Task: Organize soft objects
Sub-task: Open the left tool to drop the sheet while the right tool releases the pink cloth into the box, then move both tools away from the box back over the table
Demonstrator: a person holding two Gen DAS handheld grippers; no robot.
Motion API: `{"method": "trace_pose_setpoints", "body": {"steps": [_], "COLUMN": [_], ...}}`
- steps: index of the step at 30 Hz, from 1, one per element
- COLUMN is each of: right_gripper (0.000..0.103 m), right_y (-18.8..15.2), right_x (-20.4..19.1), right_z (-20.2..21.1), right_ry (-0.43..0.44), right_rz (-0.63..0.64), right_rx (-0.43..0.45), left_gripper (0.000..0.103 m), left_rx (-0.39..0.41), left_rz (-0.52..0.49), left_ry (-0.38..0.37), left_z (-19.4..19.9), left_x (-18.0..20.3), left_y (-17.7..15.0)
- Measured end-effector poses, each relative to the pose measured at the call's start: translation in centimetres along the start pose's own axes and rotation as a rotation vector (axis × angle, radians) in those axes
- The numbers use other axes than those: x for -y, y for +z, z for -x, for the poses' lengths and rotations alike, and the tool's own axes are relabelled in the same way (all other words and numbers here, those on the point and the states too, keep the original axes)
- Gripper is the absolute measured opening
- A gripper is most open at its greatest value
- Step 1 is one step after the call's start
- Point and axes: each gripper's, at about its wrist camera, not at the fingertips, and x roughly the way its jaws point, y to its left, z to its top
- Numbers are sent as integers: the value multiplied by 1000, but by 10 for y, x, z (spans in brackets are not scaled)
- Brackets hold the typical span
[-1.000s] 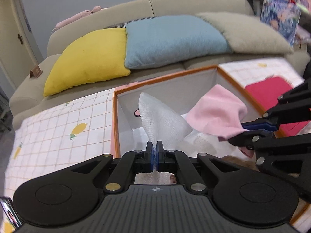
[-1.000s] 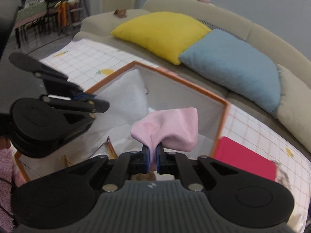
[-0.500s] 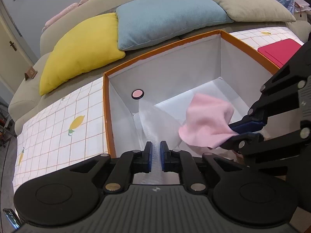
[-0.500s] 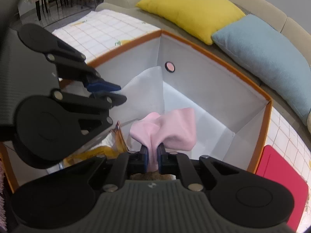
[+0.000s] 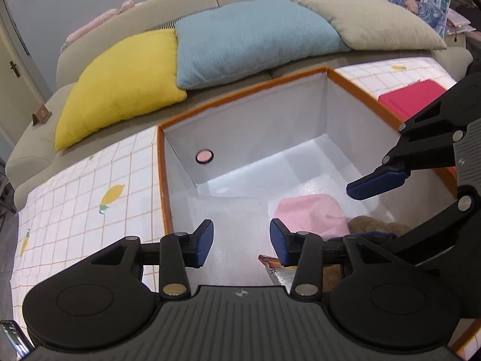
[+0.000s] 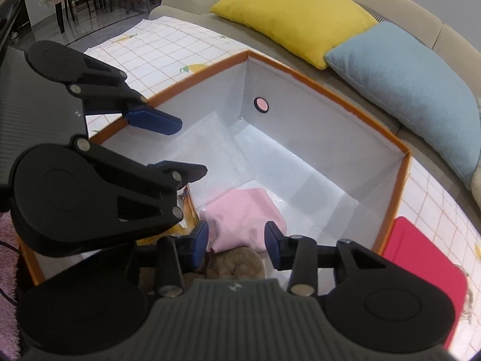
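An orange-rimmed storage box [image 5: 240, 97] [image 6: 402, 150] with white walls stands on the tiled cloth. A pink cloth [image 5: 311, 215] [image 6: 243, 216] lies on its floor, over a white mesh cloth [image 5: 237, 225] [image 6: 216, 150]. A brown fuzzy object [image 5: 381, 225] [image 6: 237, 263] lies beside the pink cloth. My left gripper [image 5: 241, 242] [image 6: 171, 147] is open and empty above the mesh cloth. My right gripper [image 6: 236, 245] [image 5: 372, 207] is open and empty just above the pink cloth.
A red flat object [image 5: 410, 100] [image 6: 427, 270] lies on the cloth right of the box. A sofa with yellow [image 5: 120, 81], blue [image 5: 255, 39] and beige [image 5: 369, 24] pillows stands behind. A pink fluffy item [image 6: 7, 270] lies at the near left. A shiny packet [image 6: 188, 207] lies in the box.
Both grippers opened. The white mesh cloth and the pink cloth dropped from the fingers and now lie on the box floor.
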Motion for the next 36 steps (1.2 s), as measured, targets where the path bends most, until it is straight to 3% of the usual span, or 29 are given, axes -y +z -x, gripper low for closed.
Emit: {"method": "trace_pose_setpoints", "body": {"steps": [4,10,16,20,25,36], "right_gripper": [49,51,52,55,55,55], "right_y": [0,-12,-49,-84,-124,-193], "right_x": [-3,-1,-5,1,2,20], "right_z": [22,67,115,143,166,185], "right_ry": [-34,-107,-203,-201,-288,-435], "right_rz": [-6,-117,-266,-437,-540,-667], "right_rx": [30,126,251,298,305,234], "left_gripper": [59,59,59,59,59,59], "left_rx": [53,163,269,320,319,241], "left_rz": [21,110,223,290,350,226], "left_ry": [-5,-31,-135,-191,-298,-483], "left_z": [22,61,97,113,121,114], "left_x": [-1,1,12,20,36,114], "left_y": [3,3,-1,-8,-15,-5]}}
